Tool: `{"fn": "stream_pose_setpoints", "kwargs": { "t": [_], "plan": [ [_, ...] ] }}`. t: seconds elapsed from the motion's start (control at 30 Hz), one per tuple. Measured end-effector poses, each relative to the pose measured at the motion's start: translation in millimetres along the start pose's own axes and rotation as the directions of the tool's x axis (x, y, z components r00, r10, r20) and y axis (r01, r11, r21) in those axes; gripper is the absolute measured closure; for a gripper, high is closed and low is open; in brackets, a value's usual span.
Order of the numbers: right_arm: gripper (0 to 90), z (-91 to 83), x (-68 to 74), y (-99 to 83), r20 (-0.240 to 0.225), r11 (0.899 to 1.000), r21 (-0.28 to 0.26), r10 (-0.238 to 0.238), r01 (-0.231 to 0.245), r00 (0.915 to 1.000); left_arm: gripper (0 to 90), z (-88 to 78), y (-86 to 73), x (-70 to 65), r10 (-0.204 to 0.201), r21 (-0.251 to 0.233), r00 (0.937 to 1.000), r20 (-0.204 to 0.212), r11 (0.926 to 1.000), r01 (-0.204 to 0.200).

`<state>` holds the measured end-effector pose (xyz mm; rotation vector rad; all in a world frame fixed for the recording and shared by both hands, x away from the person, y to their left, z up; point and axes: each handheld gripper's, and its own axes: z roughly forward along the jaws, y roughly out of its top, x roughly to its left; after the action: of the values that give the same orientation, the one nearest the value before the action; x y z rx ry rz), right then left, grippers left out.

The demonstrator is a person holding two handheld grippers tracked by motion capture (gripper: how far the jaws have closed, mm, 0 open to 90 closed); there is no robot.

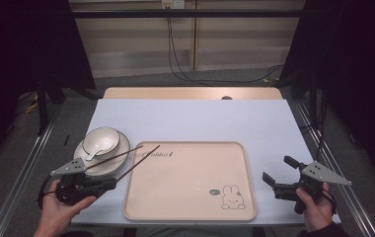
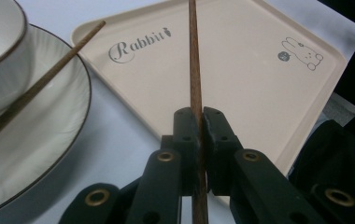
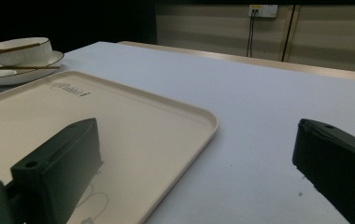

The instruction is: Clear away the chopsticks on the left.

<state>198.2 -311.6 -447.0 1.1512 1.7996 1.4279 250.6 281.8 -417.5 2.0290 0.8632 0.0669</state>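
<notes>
Worktop (image 1: 190, 118) under a pale blue cover carries a beige rabbit-print tray (image 1: 190, 197) at centre, bare of tableware. At its left corner a white plate (image 1: 121, 150) holds a bowl (image 1: 101, 139) with a spoon (image 1: 93, 154) inside. The left gripper (image 2: 200, 140) is pinching one wooden chopstick (image 2: 193, 56), its tip out over the tray's left edge; the second chopstick (image 1: 119, 156) rests across the plate. The step appears to be moving chopsticks onto the tray; next comes lowering and releasing, then fetching the other past the bowl. The right gripper (image 1: 280, 174) waits with jaws spread, beside the tray's right edge.
</notes>
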Motion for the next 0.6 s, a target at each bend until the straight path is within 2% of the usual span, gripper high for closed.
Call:
{"fn": "stream_pose_setpoints", "kwargs": {
  "t": [0.1,0.23,0.27,0.3,0.33,0.43,0.5,0.6],
  "plan": [
    [0.6,0.1,-0.1,0.0,-0.001,1.000,0.004,-0.002,0.002,1.0000,84.7,4.7,3.2,-5.8,-0.026,-0.010,0.9995,-0.020,0.9996,0.025],
    [0.7,0.0,0.1,0.1,-0.004,1.000,0.003,0.000,0.000,1.0000,84.6,10.2,8.7,-13.4,-0.033,-0.016,0.9980,-0.054,0.9994,0.032],
    [0.7,0.0,0.1,0.1,-0.004,1.000,0.003,0.000,0.000,1.0000,84.6,11.6,9.9,-15.1,-0.032,-0.016,0.9971,-0.069,0.9994,0.031],
    [0.7,0.2,0.1,0.0,-0.005,1.000,0.003,-0.002,0.002,1.0000,84.6,15.0,11.8,-17.3,-0.050,-0.021,0.9948,-0.088,0.9986,0.048],
    [0.7,0.2,0.1,0.0,-0.005,1.000,0.003,-0.002,0.002,1.0000,84.6,15.0,11.8,-17.3,-0.050,-0.021,0.9948,-0.088,0.9986,0.048],
    [0.7,0.2,0.0,0.0,-0.010,1.000,0.004,-0.004,0.004,0.9999,84.7,21.3,13.3,-19.0,-0.085,-0.025,0.9913,-0.100,0.9962,0.083],
    [0.7,0.2,-0.1,0.1,-0.009,1.000,0.003,-0.004,0.004,1.0000,84.7,26.2,13.9,-21.1,-0.116,-0.032,0.9865,-0.116,0.9931,0.113],
    [0.7,0.4,-0.1,0.0,-0.009,1.000,0.003,-0.004,0.004,0.9999,84.7,28.9,14.5,-23.5,-0.120,-0.035,0.9831,-0.138,0.9925,0.117]
  ]
}}
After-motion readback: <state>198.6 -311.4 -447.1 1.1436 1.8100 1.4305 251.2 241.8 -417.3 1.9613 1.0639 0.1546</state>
